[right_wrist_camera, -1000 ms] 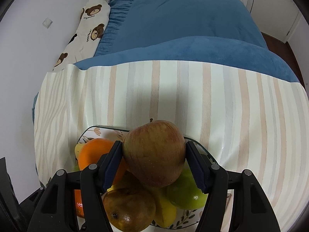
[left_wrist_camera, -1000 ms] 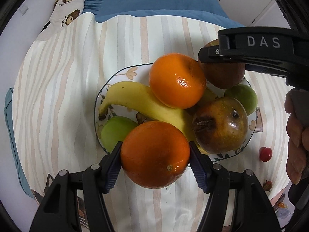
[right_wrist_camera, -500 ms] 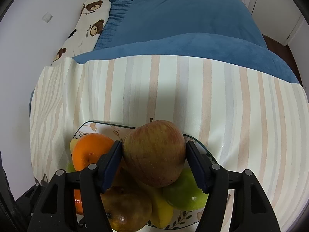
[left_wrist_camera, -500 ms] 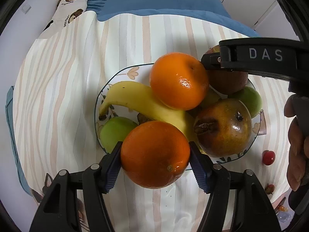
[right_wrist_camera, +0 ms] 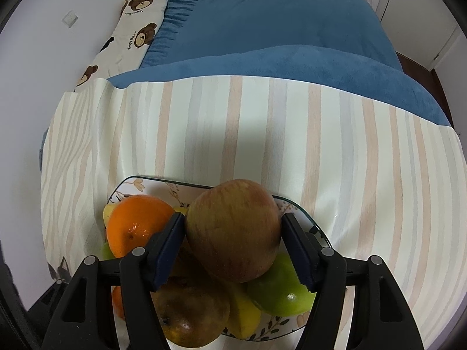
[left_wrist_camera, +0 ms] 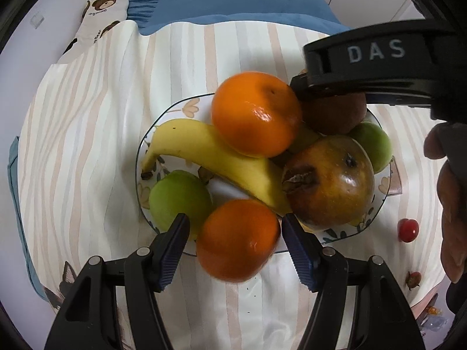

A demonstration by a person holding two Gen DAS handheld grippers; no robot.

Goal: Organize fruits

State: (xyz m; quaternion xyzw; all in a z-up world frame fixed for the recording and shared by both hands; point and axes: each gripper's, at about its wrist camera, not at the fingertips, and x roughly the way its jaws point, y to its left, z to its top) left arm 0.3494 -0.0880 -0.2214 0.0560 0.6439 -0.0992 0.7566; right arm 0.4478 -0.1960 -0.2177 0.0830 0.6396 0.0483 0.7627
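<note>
The left gripper [left_wrist_camera: 233, 233] points down over the near edge of a floral plate [left_wrist_camera: 186, 106], its pads spread with small gaps on either side of an orange [left_wrist_camera: 238, 240] that lies at the plate's rim, so it is let go. The right gripper [right_wrist_camera: 233, 239] straddles a reddish apple [right_wrist_camera: 233, 230] on top of the pile; its jaws are opening, and the apple just meets the left pad. Also on the plate are a banana [left_wrist_camera: 210, 154], a second orange [left_wrist_camera: 255, 118], a pomegranate [left_wrist_camera: 329, 180] and two green fruits. The plate sits on a striped cloth [right_wrist_camera: 292, 134] spread over the bed, with a small red fruit [left_wrist_camera: 408, 229] beside it.
</note>
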